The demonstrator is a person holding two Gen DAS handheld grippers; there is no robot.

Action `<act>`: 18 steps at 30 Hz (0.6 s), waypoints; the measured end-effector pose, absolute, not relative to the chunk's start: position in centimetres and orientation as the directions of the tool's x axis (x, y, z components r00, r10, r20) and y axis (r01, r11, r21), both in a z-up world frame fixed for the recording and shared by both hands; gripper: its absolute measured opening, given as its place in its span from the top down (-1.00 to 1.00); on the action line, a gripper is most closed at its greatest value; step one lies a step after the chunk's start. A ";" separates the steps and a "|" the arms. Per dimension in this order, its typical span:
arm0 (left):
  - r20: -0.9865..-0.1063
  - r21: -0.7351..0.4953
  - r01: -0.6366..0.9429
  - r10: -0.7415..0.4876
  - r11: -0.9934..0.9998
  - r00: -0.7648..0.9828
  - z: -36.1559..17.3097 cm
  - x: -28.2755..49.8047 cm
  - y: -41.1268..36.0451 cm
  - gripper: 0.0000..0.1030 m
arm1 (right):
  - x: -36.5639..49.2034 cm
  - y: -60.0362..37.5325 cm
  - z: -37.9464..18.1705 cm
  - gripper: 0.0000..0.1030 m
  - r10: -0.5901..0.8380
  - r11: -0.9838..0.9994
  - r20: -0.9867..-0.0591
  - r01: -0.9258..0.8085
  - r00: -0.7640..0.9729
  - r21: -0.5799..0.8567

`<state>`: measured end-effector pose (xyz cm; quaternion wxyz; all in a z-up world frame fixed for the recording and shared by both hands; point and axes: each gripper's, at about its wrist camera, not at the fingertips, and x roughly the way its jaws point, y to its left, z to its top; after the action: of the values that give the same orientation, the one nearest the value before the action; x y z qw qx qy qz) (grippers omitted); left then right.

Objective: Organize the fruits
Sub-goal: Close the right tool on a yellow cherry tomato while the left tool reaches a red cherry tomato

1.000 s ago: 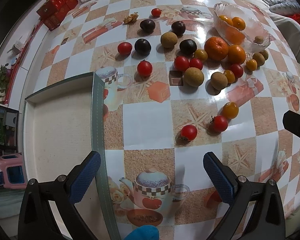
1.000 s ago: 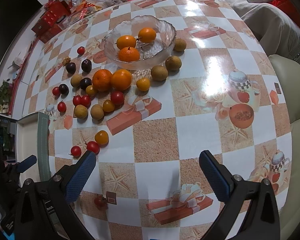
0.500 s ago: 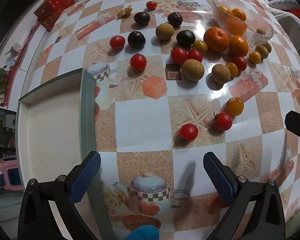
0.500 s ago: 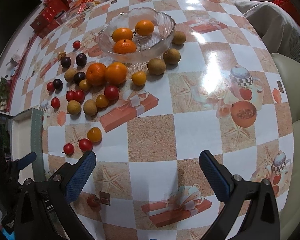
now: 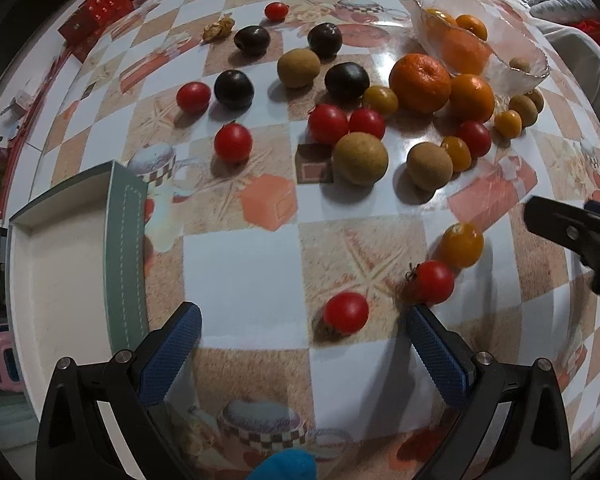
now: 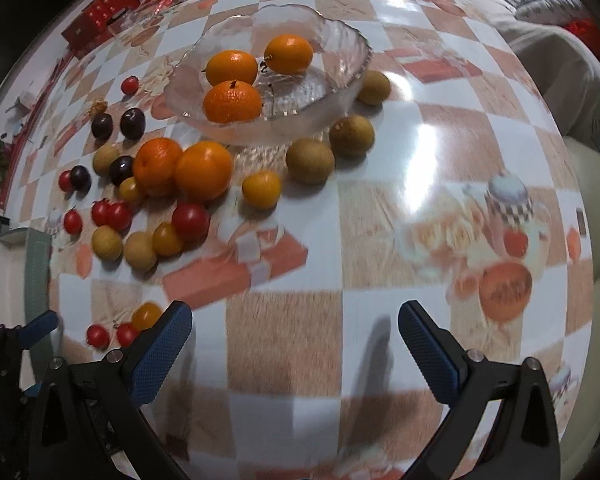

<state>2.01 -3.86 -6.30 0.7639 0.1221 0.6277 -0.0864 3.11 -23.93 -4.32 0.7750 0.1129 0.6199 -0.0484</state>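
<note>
Fruits lie mostly loose on the desk: we count only three oranges inside the glass bowl, while two more oranges, the dark plums, brown round fruits, yellow ones and red tomatoes are scattered beside it. We judge the sorting barely begun. Our left claw is spread wide and empty, low over the desk with one tomato just ahead of its gap. Our right claw is likewise released, holding nothing. At the left edge sits a box, its inside bare as far as we see.
</note>
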 end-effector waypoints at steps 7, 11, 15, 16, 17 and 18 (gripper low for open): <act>-0.981 0.001 0.266 -0.050 0.964 0.185 -6.4 2.3 -3.8 -1.00 | 5.0 -23.7 -4.6 -0.47 0.035 0.979 -0.961 0.186 0.273 0.089; -0.983 0.003 0.262 -0.045 0.965 0.177 -6.3 1.7 -4.1 -1.00 | 6.6 -23.0 -4.4 -0.27 0.048 0.984 -0.950 0.151 0.309 0.099; -0.982 0.012 0.260 -0.037 0.965 0.186 -6.1 1.4 -5.2 -0.97 | 7.8 -22.4 -4.4 -0.13 0.059 0.985 -0.942 0.135 0.330 0.109; -0.981 0.004 0.262 -0.048 0.965 0.189 -5.9 1.8 -5.6 -0.86 | 7.9 -22.3 -4.4 -0.09 0.061 0.985 -0.941 0.131 0.332 0.111; -0.979 -0.002 0.265 -0.055 0.964 0.194 -5.5 1.9 -6.2 -0.73 | 8.1 -22.2 -4.4 -0.03 0.060 0.986 -0.939 0.128 0.338 0.109; -0.979 -0.003 0.271 -0.058 0.962 0.197 -5.4 2.8 -6.7 -0.67 | 8.1 -22.1 -4.3 0.13 0.063 0.986 -0.938 0.126 0.342 0.112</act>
<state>2.77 -6.73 -5.45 0.7691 0.0853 0.6243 -0.1072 8.10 -22.12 -4.34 0.8151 0.0824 0.5731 -0.0195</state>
